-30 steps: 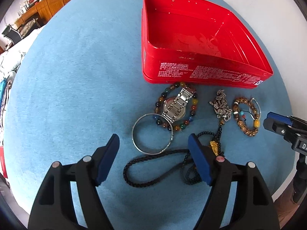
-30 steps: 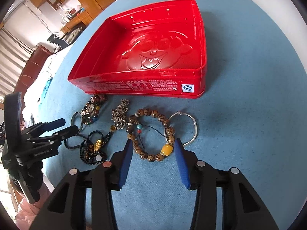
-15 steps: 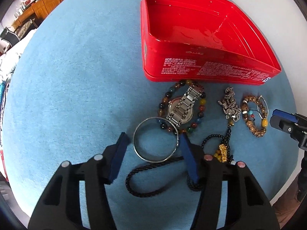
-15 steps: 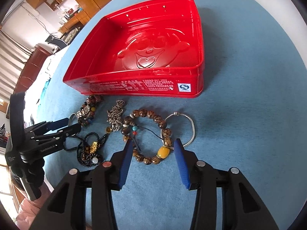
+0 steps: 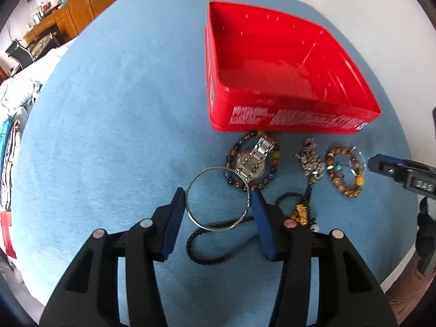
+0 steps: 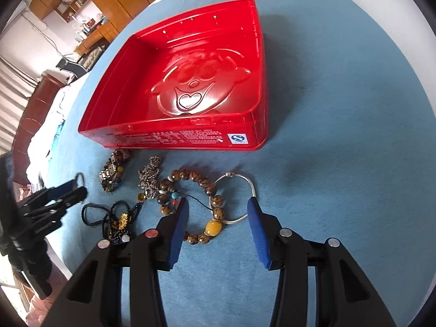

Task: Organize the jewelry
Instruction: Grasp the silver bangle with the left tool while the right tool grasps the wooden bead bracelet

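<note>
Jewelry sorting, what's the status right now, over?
Left gripper open, straddling the silver bangle. Right gripper open around the brown bead bracelet. Red tin holds no jewelry yet. Black cord lies under the bangle.

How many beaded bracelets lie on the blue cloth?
2. The multicolored bead bracelet lies under the watch, beside the red tin. The brown bead bracelet lies between the right gripper's fingers.

Print on red tin (image 5: 286, 117) front wall blurred; black cord (image 5: 207, 248) partly behind left tongs (image 5: 216, 200).
</note>
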Demonstrator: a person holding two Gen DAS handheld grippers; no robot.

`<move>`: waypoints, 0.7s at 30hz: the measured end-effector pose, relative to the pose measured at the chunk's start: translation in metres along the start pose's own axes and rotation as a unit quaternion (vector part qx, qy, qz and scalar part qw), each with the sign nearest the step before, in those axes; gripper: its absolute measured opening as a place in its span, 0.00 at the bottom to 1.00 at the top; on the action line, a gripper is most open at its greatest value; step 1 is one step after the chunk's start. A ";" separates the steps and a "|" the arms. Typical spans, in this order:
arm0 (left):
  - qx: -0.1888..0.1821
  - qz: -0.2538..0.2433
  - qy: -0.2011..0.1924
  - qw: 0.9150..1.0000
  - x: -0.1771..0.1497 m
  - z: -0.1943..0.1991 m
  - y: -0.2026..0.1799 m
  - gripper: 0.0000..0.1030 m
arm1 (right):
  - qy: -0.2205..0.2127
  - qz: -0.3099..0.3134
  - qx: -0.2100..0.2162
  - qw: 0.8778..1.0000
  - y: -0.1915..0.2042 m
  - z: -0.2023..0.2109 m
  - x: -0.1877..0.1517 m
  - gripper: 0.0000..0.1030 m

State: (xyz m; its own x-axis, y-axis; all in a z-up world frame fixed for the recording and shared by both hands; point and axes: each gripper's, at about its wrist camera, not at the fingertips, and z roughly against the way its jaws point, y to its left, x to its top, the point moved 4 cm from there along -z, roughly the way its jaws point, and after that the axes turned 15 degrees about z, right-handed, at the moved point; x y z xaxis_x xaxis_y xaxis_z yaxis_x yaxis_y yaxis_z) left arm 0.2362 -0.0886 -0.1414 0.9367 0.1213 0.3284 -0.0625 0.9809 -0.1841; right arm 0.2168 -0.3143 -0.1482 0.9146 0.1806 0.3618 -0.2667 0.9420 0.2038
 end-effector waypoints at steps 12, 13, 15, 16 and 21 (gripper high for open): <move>-0.006 0.002 0.002 1.000 0.000 -0.010 -0.003 0.47 | 0.033 0.003 0.005 0.999 -0.003 -0.030 0.007 0.27; -0.005 0.001 0.004 1.000 0.001 -0.012 -0.004 0.47 | 0.033 0.003 0.005 0.999 -0.004 -0.032 0.007 0.25; -0.005 0.001 0.007 1.000 0.000 -0.017 -0.006 0.47 | 0.030 0.007 0.004 1.000 -0.005 -0.034 0.007 0.23; -0.006 0.001 0.008 1.000 0.002 -0.023 -0.010 0.47 | 0.029 0.008 0.003 1.000 -0.005 -0.034 0.006 0.21; -0.007 0.003 0.015 1.000 0.004 -0.029 -0.011 0.47 | 0.022 0.010 0.006 1.000 -0.004 -0.035 0.005 0.13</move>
State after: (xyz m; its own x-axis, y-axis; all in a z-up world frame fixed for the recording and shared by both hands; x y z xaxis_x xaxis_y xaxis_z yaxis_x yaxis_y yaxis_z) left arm 0.2508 -0.1035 -0.1649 0.9462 0.1229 0.2993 -0.0642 0.9780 -0.1985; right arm 0.2328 -0.3069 -0.1787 0.9214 0.2129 0.3250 -0.2893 0.9344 0.2080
